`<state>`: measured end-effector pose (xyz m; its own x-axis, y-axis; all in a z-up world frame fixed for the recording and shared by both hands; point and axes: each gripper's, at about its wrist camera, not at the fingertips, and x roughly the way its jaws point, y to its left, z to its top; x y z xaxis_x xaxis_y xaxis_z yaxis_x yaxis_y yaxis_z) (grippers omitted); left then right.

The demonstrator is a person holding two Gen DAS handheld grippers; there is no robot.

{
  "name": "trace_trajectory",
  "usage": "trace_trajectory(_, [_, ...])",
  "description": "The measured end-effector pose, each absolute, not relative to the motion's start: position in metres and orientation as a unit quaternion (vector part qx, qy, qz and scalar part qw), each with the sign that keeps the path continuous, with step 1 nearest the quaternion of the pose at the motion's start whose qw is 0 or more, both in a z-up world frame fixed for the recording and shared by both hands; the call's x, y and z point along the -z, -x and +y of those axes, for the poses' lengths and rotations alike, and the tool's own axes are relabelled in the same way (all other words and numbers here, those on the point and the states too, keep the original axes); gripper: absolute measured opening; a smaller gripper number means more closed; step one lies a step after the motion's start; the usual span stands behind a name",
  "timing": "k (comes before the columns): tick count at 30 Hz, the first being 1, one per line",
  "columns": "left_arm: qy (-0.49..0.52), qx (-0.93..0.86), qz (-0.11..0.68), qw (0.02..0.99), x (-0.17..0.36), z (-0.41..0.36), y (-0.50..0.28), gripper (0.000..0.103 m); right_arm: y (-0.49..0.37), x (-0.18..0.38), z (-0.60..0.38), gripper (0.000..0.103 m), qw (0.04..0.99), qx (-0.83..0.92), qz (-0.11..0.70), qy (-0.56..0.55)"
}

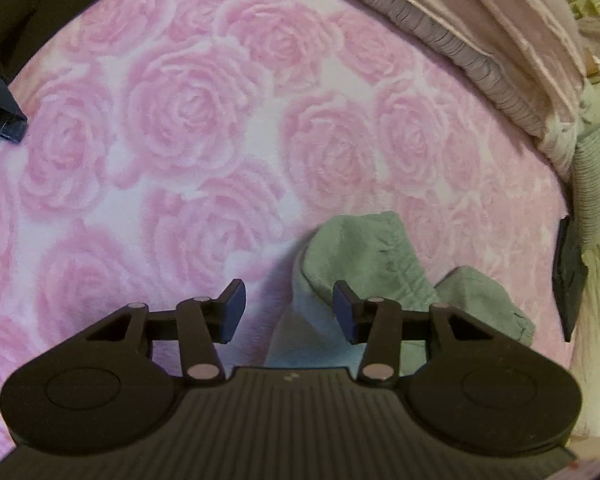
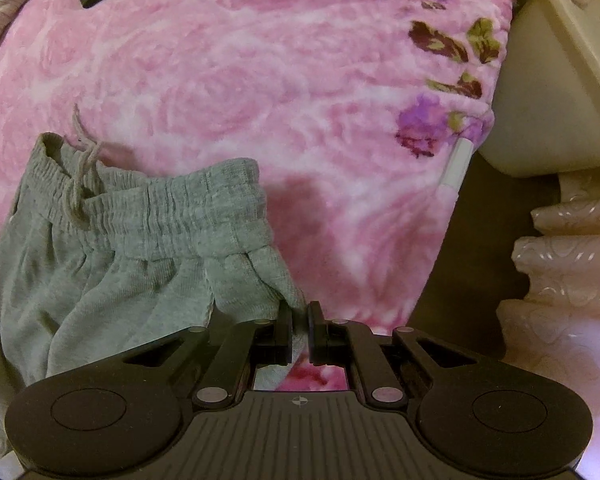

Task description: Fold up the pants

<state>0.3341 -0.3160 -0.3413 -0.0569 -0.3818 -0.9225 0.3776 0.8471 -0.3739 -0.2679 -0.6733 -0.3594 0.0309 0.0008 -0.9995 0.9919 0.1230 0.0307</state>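
On the bed's pink rose blanket (image 2: 260, 80) lay the grey pants (image 2: 112, 264), waistband (image 2: 168, 208) and drawstring (image 2: 82, 168) turned up toward the far side of the right wrist view. The right tongs (image 2: 300, 330) were clamped on a corner of the pants at the waistband end, a fold of grey cloth caught between the nearly closed pads; most of the garment spread to the left of them. That pinch looked meant to carry the edge across for a fold.

Over at the other end, the left tongs (image 1: 288, 312) stood part open and held nothing. Their right pad overlapped the bunched cuffs (image 1: 380, 256) in the left wrist view, the left pad showing against bare blanket, and whether the right pad touched the cloth could not be told. The cuffs lay just beyond and to the right of the gap, so the pose read as lining up to take that end.
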Motion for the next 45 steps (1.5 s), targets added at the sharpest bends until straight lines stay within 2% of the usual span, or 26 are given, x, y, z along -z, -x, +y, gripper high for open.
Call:
trace_trajectory(6, [-0.016,0.267,0.689,0.674,0.35,-0.322,-0.334,0.039,0.272,0.362,-0.672,0.003,0.539,0.46,0.515,-0.483])
trace_trajectory(12, [-0.005,0.264,0.707,0.656,0.35,-0.32,-0.327,0.031,0.272,0.363,-0.674,0.003,0.537,0.461,0.508,-0.491])
trace_trajectory(17, [-0.024,0.266,0.725,0.634,0.361,-0.346,-0.321,0.028,0.264,0.367,-0.678,0.003,0.538,0.462,0.514,-0.483])
trace_trajectory(23, [-0.093,0.251,0.743,0.614,0.382,-0.376,-0.315,0.028,0.263,0.369,-0.68,0.003,0.536,0.463,0.509,-0.489])
trace_trajectory(24, [-0.09,0.249,0.743,0.615,0.383,-0.376,-0.315,0.027,0.262,0.37,-0.679,0.003,0.536,0.462,0.509,-0.49])
trace_trajectory(26, [-0.094,0.249,0.739,0.619,0.381,-0.378,-0.314,0.014,0.262,0.372,-0.679,0.003,0.537,0.462,0.508,-0.491])
trace_trajectory(28, [-0.108,0.255,0.723,0.633,0.377,-0.381,-0.309,0.007,0.26,0.373,-0.68,0.003,0.536,0.462,0.506,-0.493])
trace_trajectory(31, [-0.102,0.287,0.689,0.658,0.366,-0.378,-0.302,0.006,0.256,0.364,-0.687,0.003,0.547,0.452,0.495,-0.501])
trace_trajectory(34, [-0.064,0.288,0.658,0.693,0.34,-0.375,-0.318,0.005,0.246,0.339,-0.697,0.003,0.579,0.434,0.436,-0.534])
trace_trajectory(38, [-0.039,0.292,0.594,0.749,0.28,-0.382,-0.349,0.005,0.198,0.277,-0.707,0.002,0.688,0.36,0.334,-0.534])
trace_trajectory(45, [0.037,0.278,0.445,0.851,0.133,-0.333,-0.377,0.005,0.124,0.142,-0.704,0.002,0.843,0.204,0.14,-0.478])
